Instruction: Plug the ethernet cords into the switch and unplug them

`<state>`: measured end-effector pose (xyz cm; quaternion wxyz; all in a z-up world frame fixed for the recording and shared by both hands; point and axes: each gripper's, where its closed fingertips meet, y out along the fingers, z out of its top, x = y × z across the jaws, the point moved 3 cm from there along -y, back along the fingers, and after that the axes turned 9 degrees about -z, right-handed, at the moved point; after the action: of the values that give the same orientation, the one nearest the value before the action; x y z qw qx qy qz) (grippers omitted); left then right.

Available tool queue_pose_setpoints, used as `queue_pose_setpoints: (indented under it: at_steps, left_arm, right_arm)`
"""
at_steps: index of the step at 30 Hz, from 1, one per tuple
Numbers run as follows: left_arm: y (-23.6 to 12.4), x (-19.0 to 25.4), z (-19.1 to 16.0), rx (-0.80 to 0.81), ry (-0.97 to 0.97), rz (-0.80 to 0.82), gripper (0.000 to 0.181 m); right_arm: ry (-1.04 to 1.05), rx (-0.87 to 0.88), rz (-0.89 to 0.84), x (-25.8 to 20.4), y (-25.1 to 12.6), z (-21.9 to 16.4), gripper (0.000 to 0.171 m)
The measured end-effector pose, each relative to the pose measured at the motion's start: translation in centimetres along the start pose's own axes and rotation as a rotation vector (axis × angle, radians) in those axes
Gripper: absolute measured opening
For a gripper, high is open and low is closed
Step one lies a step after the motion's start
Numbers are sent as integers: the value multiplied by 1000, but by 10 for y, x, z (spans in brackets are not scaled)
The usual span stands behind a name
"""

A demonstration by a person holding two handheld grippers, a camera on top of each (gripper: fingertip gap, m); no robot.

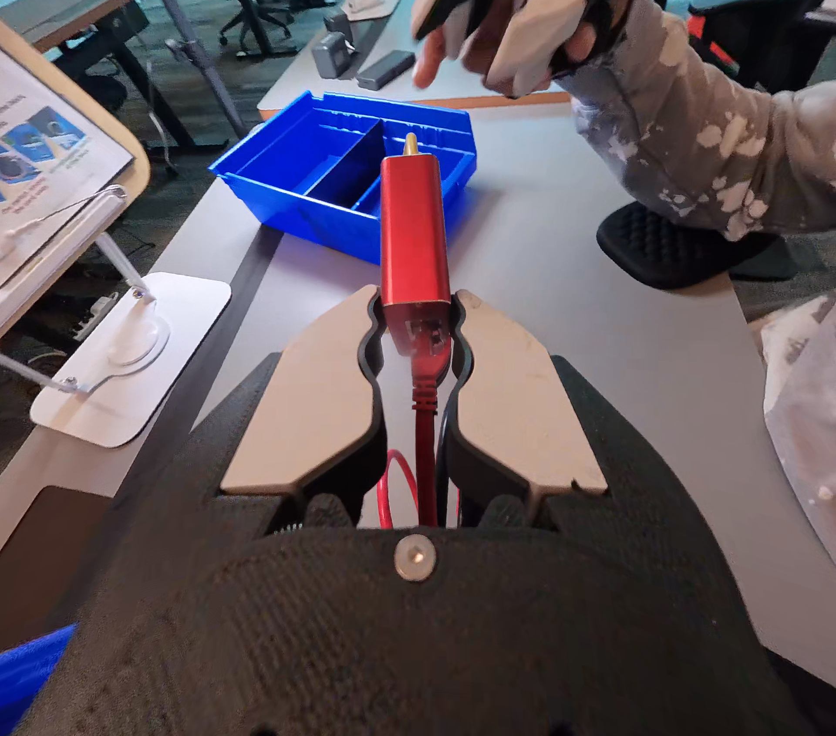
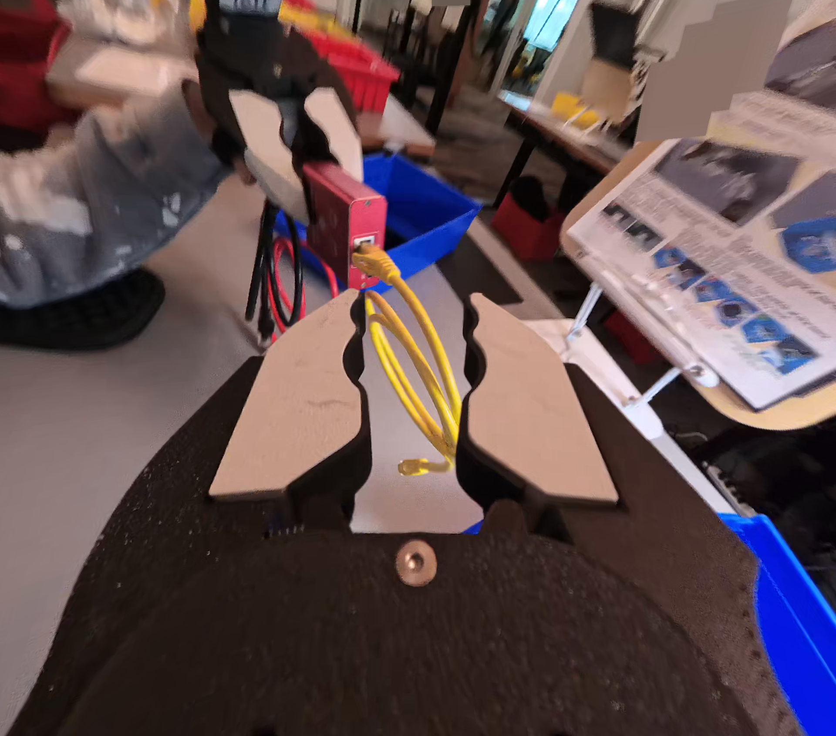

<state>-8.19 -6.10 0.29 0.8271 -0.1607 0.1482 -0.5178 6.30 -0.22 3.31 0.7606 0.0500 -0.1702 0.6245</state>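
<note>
My left gripper point(image 1: 415, 307) has its jaws closed on the near end of a red switch point(image 1: 412, 225), a slim metal box held above the grey surface point(image 1: 565, 307). In the left wrist view the switch points away from me, towards the far side, with a small brass stub at its far tip. A red ethernet cord point(image 1: 425, 420) is plugged into its near end and runs back between my jaws.

In the right wrist view my right gripper point(image 2: 414, 302) has its jaws apart and grips nothing. It sits just in front of the switch point(image 2: 348, 216). A yellow ethernet cord point(image 2: 416, 361) is plugged into a port on the switch's end face, and its loops hang down through the gap between my right jaws. Its free plug dangles low, near the right jaw. To the left of the switch, black cords point(image 2: 271, 266) and the red one hang down in loops.

Beyond the switch, a blue divided bin point(image 1: 344, 176) rests on the surface. A document stand point(image 2: 705, 271) holding a printed sheet stands at the surface's edge. A person's patterned sleeve point(image 1: 678, 153) leans on a black cushioned pad point(image 1: 669, 248) at the right.
</note>
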Motion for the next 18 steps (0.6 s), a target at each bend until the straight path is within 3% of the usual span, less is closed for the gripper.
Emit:
queue_pose_setpoints:
  at_steps: [7, 12, 15, 18]
  left_arm:
    - [33, 19, -12, -132, 90, -106, 27]
    - [42, 22, -17, -203, 162, -73, 27]
    - [34, 10, -6, -149, 178, 55, 30]
    - [10, 4, 26, 59, 143, 165, 33]
  right_arm:
    - [-128, -241, 195, -60, 48, -41, 45]
    - [-123, -301, 190, -67, 57, -50, 33]
    - [-29, -269, 155, -57, 60, -47, 29]
    - [61, -214, 96, -35, 59, -47, 28]
